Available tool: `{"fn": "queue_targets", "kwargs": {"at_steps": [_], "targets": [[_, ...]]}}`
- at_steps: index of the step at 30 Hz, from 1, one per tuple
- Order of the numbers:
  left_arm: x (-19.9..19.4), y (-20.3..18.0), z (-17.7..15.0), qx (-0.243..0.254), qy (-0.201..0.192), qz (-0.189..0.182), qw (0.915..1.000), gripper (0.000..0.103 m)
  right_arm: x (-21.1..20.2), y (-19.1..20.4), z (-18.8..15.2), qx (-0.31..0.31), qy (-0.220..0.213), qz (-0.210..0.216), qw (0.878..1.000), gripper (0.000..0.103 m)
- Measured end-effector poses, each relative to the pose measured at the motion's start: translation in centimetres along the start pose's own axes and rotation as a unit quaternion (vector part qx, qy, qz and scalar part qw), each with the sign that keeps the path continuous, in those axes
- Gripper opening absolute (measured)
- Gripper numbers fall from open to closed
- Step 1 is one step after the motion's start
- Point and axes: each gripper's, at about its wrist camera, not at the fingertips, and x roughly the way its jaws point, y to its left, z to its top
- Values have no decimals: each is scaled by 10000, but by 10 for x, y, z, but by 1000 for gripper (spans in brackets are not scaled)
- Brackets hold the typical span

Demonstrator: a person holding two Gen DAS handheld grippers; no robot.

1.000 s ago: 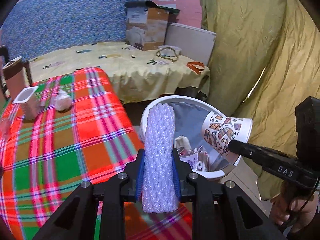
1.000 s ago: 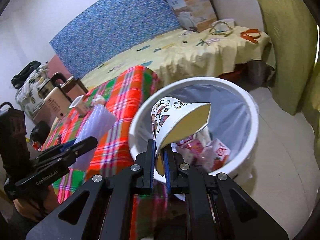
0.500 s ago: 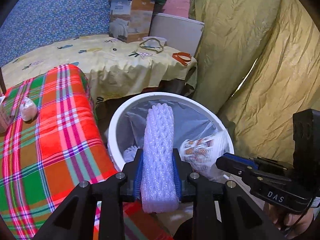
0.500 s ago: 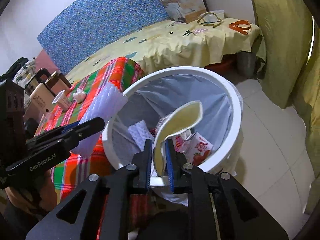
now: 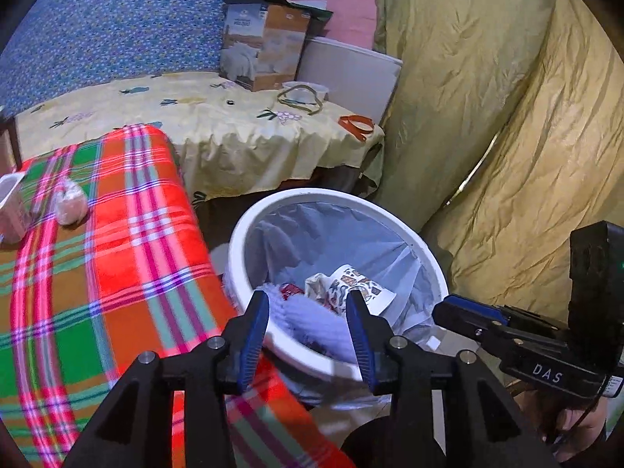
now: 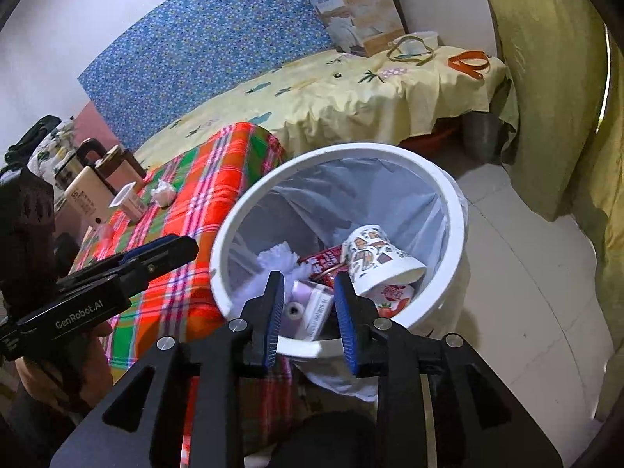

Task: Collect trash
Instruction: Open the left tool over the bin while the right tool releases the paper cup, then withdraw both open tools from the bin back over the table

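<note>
A white bin (image 5: 249,249) with a grey liner stands on the floor beside the plaid table; it also shows in the right wrist view (image 6: 454,202). Inside lie a white foam net sleeve (image 5: 312,321) (image 6: 279,259), a patterned paper cup (image 5: 357,288) (image 6: 376,259) and several cartons. My left gripper (image 5: 308,318) is open and empty over the bin's near rim. My right gripper (image 6: 306,298) is open and empty over the bin. On the plaid table remain a crumpled wad (image 5: 70,204) (image 6: 163,194) and a small carton (image 5: 11,210) (image 6: 130,202).
The plaid-covered table (image 5: 97,273) is left of the bin. A bed with a yellow sheet (image 5: 218,128) lies behind, holding a cardboard box (image 5: 265,46), a bowl and an orange strap. A yellow curtain (image 5: 507,117) hangs on the right. Bottles and a kettle (image 6: 89,171) stand at the table's far end.
Both grippers opened. The foam sleeve dropped from the left gripper into the bin, and the paper cup dropped from the right gripper into the bin.
</note>
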Motion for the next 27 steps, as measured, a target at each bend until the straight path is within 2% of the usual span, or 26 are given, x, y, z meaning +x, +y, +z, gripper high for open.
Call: {"fn": "queue_targets", "kwargs": {"at_steps": [13, 16, 18, 27], "targets": [[-50, 44, -29, -457, -230, 682, 9964, 41, 2, 43, -5, -389, -47, 674, 9970, 29], [-63, 54, -36, -538, -292, 847, 9945, 41, 3, 53, -7, -488, -60, 769, 9958, 34], [-70, 59, -41, -565, -319, 939, 9935, 41, 6, 58, -8, -513, -22, 827, 9953, 37], [-96, 97, -59, -875, -403, 1398, 9855, 41, 20, 90, -12, -866, 292, 1022, 9906, 41]]}}
